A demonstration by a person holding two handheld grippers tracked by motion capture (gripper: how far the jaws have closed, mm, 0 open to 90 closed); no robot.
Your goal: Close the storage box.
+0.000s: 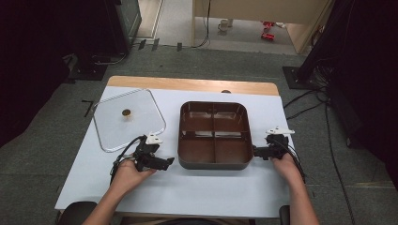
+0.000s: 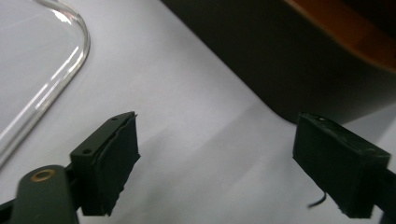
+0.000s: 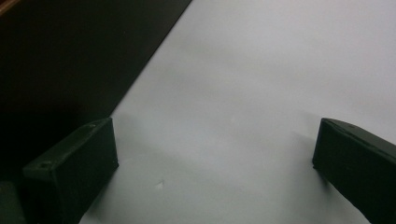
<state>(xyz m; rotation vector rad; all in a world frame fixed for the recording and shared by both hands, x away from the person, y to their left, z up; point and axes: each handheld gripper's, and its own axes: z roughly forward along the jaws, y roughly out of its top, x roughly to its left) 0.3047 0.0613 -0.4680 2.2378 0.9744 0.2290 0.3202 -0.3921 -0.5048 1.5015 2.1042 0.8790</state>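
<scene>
1. Four things matter on my feed, biggest first: the tabletop, white-covered with a wood strip showing along the far edge, carrying everything else.
2. Next is the brown tray, a rounded square split into four compartments, sitting about mid-tabletop, slightly right of centre. All four compartments look bare from the high view. Its dark outer wall shows up in the left gripper view and again in the right gripper view.
3. Then the clear lid, lying flat on the tabletop to the left of the tray and apart from it, small brownish knob in the middle. Its glassy corner peeks into the left gripper view.
4. My left claw sits just beside the tray's near-left corner, below the lid, pointing toward the tray. Jaws spread wide, nothing between them but white tabletop.
5. My right claw is right up against the tray's right wall near the front corner; can't tell if it's touching. Also wide open, gripping nothing.
</scene>
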